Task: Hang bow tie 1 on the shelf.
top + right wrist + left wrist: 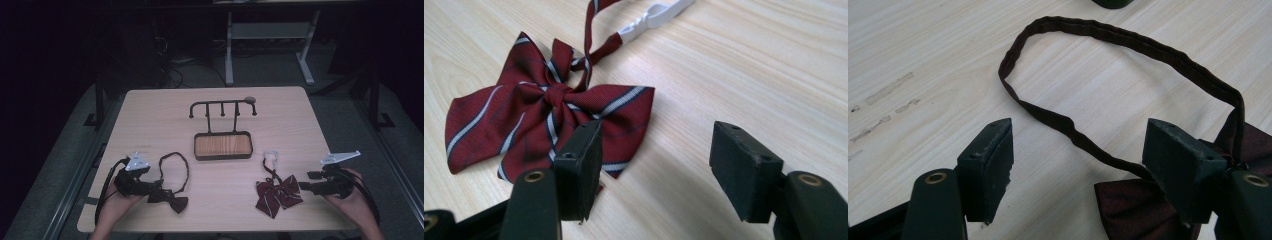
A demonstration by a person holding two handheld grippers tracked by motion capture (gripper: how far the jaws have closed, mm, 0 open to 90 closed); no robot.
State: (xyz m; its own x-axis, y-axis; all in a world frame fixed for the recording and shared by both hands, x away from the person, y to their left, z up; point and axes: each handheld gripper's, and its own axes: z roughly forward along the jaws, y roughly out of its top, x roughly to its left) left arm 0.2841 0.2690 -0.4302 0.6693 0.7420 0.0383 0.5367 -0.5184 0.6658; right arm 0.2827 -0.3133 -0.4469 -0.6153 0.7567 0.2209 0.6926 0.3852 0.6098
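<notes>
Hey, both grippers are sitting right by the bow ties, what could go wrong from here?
1. The left gripper is open astride the dark bow tie's thin strap; closing there might pinch only the strap, leaving the bow dangling.
2. The right gripper sits beside the striped bow tie, one jaw over its edge; a grip there might catch just a corner and slip.
3. The white clip could snag on the rack.

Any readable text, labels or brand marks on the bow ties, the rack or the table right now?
None readable: the dark bow tie, striped bow tie, its white clasp and the hook rack carry no lettering.
A faint mark on the table is too small to read.
</notes>
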